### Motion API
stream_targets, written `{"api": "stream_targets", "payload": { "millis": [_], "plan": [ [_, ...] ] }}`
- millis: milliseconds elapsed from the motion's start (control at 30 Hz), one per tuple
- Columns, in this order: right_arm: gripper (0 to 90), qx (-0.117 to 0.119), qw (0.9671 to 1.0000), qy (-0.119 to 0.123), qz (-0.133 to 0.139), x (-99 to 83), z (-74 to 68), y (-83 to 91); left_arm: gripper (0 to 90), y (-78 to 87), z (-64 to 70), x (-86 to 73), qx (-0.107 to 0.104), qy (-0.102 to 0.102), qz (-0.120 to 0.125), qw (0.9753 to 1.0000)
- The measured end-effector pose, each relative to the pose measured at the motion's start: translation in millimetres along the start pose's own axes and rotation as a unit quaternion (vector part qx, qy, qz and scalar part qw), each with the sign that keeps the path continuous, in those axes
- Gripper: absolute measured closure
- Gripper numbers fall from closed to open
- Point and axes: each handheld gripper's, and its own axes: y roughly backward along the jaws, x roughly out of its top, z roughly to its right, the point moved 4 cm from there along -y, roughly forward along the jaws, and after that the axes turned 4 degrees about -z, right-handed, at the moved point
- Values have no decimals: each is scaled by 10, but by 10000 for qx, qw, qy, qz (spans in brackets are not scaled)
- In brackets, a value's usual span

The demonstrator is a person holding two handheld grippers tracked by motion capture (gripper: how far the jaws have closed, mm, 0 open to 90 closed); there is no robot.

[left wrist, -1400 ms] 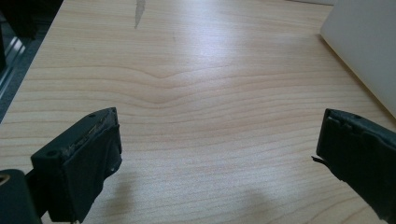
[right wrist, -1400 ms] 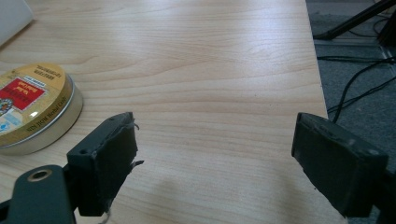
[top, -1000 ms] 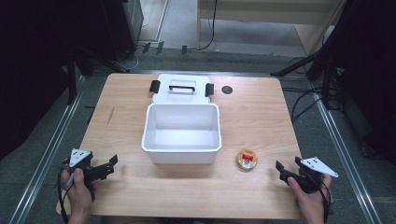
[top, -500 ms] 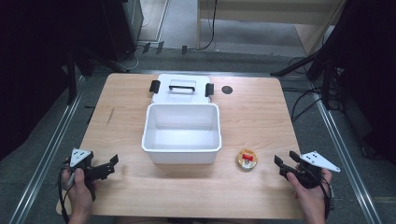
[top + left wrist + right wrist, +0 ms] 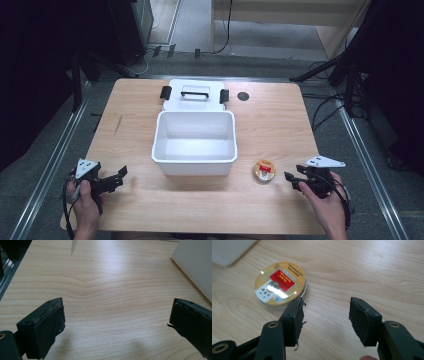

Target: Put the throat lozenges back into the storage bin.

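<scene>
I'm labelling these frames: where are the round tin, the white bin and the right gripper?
round tin [image 5: 280, 285], right gripper view, on its printed lid.
white bin [image 5: 194, 158], high view, on its near rim.
right gripper [image 5: 325, 315], right gripper view, midway between its fingertips.

A tub [image 5: 194, 142] sits at the middle of the table [image 5: 280, 125], with its lid [image 5: 194, 95] lying flat just behind it toward the far edge. A round tin [image 5: 263, 170] lies near the tub's near right corner, apart from it. The left gripper [image 5: 119, 175] is at the near left, well left of the tub, and the right gripper [image 5: 290, 179] is at the near right, just right of the tin.
</scene>
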Motion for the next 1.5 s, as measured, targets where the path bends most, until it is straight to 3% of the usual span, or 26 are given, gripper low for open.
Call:
{"api": "stream_targets", "payload": {
  "millis": [67,333,367,433,733,1167,1500],
  "plan": [
    [466,-160,9995,189,-197,35,-46,-29,7,-2,3,1,-19,-9,1,10000],
    [363,-80,9948,617,-806,163,-219,-131,7,0,5,1,-17,-33,15,10000],
    [315,-111,9949,592,-814,181,-233,-135,7,0,6,1,-15,-31,20,10000],
    [281,41,9946,442,-940,209,-251,-142,7,1,3,1,-28,-45,14,10000],
    [149,233,9894,360,-1388,307,-285,-214,7,-1,6,0,-29,-49,12,10000],
    [41,304,9826,386,-1793,373,-362,-345,7,1,4,0,-35,-50,1,10000],
    [31,216,9787,450,-1992,400,-382,-435,7,0,5,0,-36,-47,2,10000]
  ]
}}
